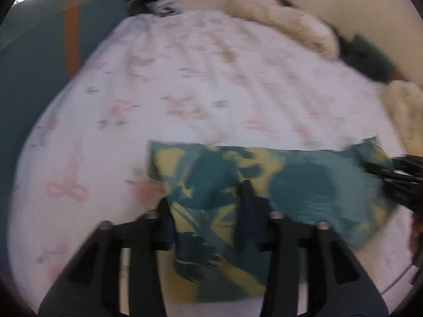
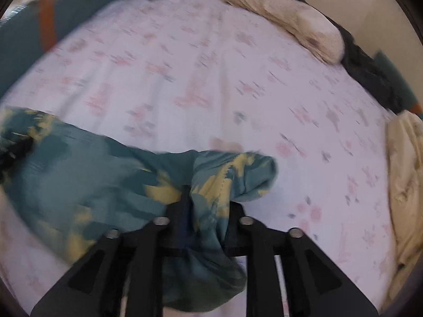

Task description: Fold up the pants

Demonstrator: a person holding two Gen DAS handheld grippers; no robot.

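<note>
The pants (image 1: 264, 185) are teal with yellow blotches and lie stretched across the near part of a white bed sheet with pink flowers (image 1: 185, 92). My left gripper (image 1: 206, 198) is over their left end, its fingers set wide with cloth between them. My right gripper (image 2: 208, 200) is shut on the pants (image 2: 105, 179) at their right end, cloth bunched between its fingers. The right gripper also shows at the right edge of the left wrist view (image 1: 396, 177). Both views are blurred by motion.
A cream fleece blanket (image 1: 285, 21) and dark clothes (image 1: 364, 55) lie at the far right of the bed. More cream fabric (image 2: 404, 185) lies at the right edge. A teal headboard with an orange stripe (image 1: 39, 66) stands on the left.
</note>
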